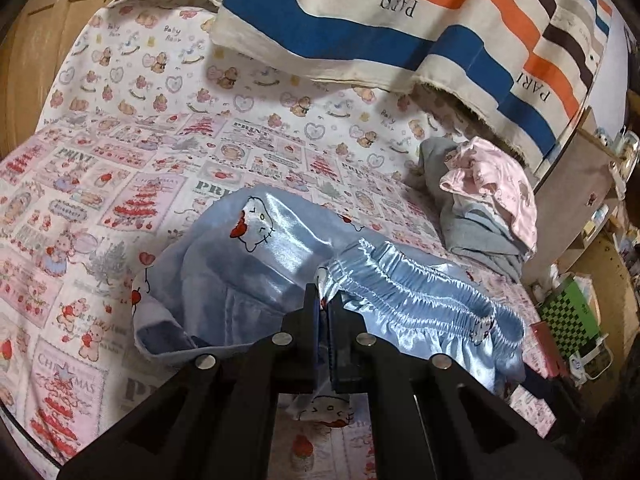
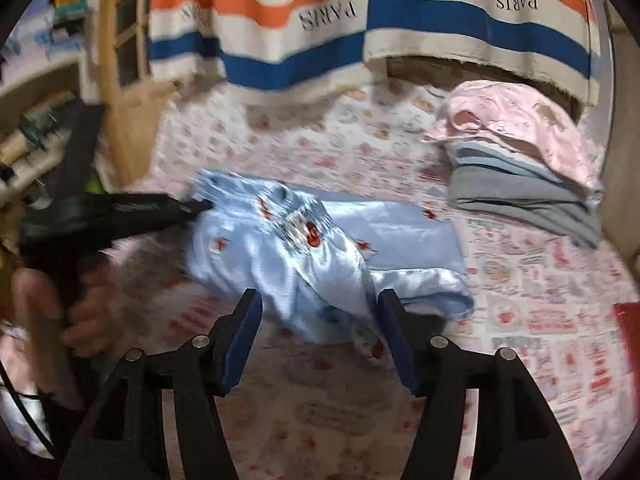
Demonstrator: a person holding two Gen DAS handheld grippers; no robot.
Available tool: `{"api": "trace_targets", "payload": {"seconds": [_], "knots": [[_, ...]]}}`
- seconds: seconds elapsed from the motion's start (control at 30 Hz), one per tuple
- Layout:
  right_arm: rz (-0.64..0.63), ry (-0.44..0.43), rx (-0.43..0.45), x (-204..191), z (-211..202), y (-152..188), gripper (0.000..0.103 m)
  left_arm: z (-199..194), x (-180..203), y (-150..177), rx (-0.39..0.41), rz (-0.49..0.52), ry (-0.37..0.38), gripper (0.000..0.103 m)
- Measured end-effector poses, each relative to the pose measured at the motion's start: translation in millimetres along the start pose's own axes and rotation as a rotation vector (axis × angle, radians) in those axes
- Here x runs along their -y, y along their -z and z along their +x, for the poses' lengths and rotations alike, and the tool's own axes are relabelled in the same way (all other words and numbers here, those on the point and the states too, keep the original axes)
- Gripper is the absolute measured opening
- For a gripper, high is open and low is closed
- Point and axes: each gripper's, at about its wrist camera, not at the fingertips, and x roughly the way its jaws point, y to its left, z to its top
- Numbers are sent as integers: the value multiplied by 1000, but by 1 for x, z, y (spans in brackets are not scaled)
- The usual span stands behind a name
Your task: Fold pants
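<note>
Left gripper (image 1: 326,308): pinching the pants' (image 1: 256,256) gathered waistband.
Right gripper (image 2: 320,320): spread, pants (image 2: 320,248) between the pads, seemingly untouched; the frame is blurred.
Right view only: hand (image 2: 80,312), folded stack (image 2: 528,176) at two o'clock.
Pants: on bedsheet (image 1: 120,152), long axis nine to three.

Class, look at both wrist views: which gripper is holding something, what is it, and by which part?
The left gripper is shut on the blue satin pants at the elastic waistband. The right gripper is open, holding nothing.
</note>
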Motion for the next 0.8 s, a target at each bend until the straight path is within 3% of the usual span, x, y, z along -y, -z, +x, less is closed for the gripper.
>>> {"api": "trace_targets", "payload": {"seconds": [0.07, 0.1, 0.13, 0.37, 0.67, 0.77, 0.8], "knots": [[8, 5, -10, 2, 6, -7, 31, -1, 3, -2, 7, 28, -39, 3], [23, -20, -13, 5, 8, -11, 10, -1, 5, -4, 10, 45, -60, 3], [38, -40, -11, 7, 10, -15, 6, -1, 6, -5, 9, 58, -72, 3], [78, 18, 38, 12, 20, -50, 3, -2, 11, -20, 1, 113, -132, 3], [155, 98, -144, 23, 77, -65, 3, 22, 7, -27, -98, 109, -183, 6], [182, 129, -155, 31, 82, -60, 4, 18, 5, -27, -101, 104, -190, 25], [197, 134, -150, 36, 80, -59, 5, 12, 3, -27, -85, 104, -184, 36]]}}
